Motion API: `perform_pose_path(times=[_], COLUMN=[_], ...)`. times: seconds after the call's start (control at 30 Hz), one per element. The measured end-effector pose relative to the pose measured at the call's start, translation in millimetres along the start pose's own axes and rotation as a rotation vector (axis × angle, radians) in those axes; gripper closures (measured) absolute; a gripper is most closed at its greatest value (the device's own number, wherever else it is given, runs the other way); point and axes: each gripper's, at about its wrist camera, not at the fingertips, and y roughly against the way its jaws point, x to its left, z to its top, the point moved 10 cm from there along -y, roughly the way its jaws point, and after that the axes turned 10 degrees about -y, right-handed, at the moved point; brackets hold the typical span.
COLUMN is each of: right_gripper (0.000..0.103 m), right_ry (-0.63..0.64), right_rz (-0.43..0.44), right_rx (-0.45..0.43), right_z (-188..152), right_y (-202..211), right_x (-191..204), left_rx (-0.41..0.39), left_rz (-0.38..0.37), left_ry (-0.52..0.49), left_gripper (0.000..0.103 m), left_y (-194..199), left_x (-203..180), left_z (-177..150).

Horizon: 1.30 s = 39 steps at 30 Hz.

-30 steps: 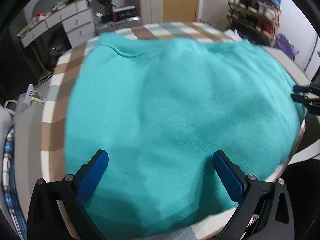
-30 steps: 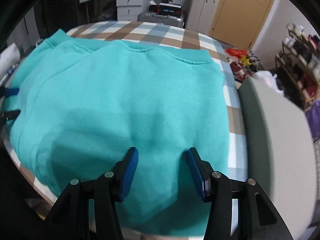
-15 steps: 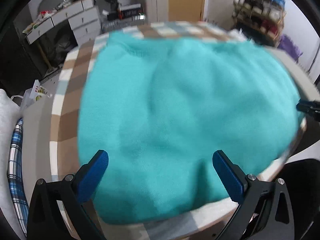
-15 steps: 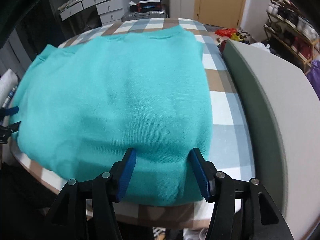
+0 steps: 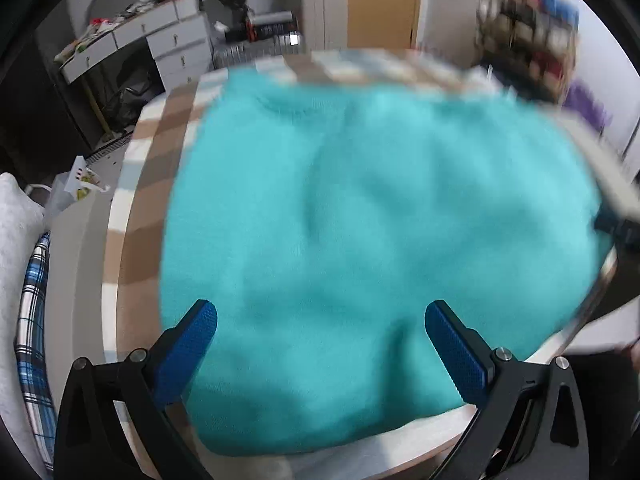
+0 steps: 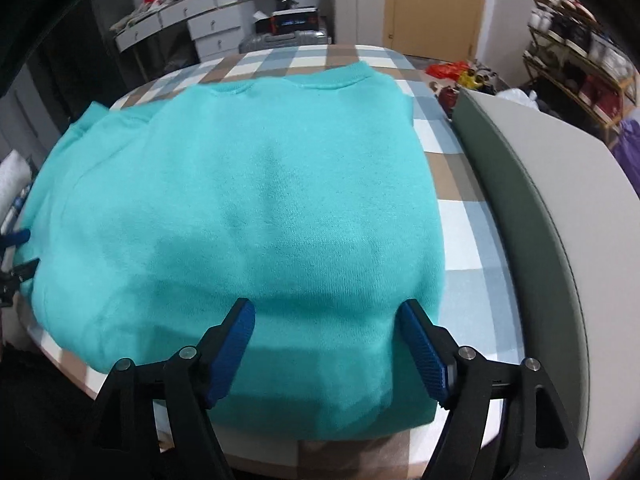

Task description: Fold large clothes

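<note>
Right claw (image 6: 326, 324) opening wider, sweater (image 6: 248, 200) edge apparently released

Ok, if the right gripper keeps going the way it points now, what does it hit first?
Most likely the near part of the teal sweater on the checked table. The right gripper, its jaws opening and pinching nothing, points down at the cloth; the exact gap is unclear.

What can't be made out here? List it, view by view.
- Left wrist view: turquoise sweatshirt and checked tablecloth smeared by motion blur; seams unreadable.
- Left wrist view: right claw cut off by the frame edge.
- Right wrist view: the sweatshirt's near hem hidden behind the right claw, whose jaws are opening.
</note>
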Motion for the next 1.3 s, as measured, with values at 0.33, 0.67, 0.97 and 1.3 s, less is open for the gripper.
perform_pose_path(times=[0.33, 0.67, 0.97, 1.3], right_gripper=[0.044, 0.041, 0.029, 0.023], right_ry=[-0.084, -0.42, -0.669, -0.732], right_rz=[0.142, 0.546, 0.665, 0.592], right_rx=[-0.164, 0.05, 0.089, 0.229], right_z=[-13.9, -64.7, -45.1, -63.9], right_y=[61.8, 41.8, 12.0, 7.7], right_x=[0.6, -4.3, -7.5, -6.6], left_rx=[0.203, 0.146, 0.241, 0.217], left_rz=[-0.13, -0.215, -0.194, -0.105], left_ry=[0.147, 0.135, -0.2, -0.28], left_gripper=[0.002, 0.002, 0.002, 0.001], left_y=[-91.6, -42.2, -51.6, -71.0], left_x=[11.5, -36.5, -164.9, -161.7], left_z=[66.7, 90.9, 42.9, 40.7])
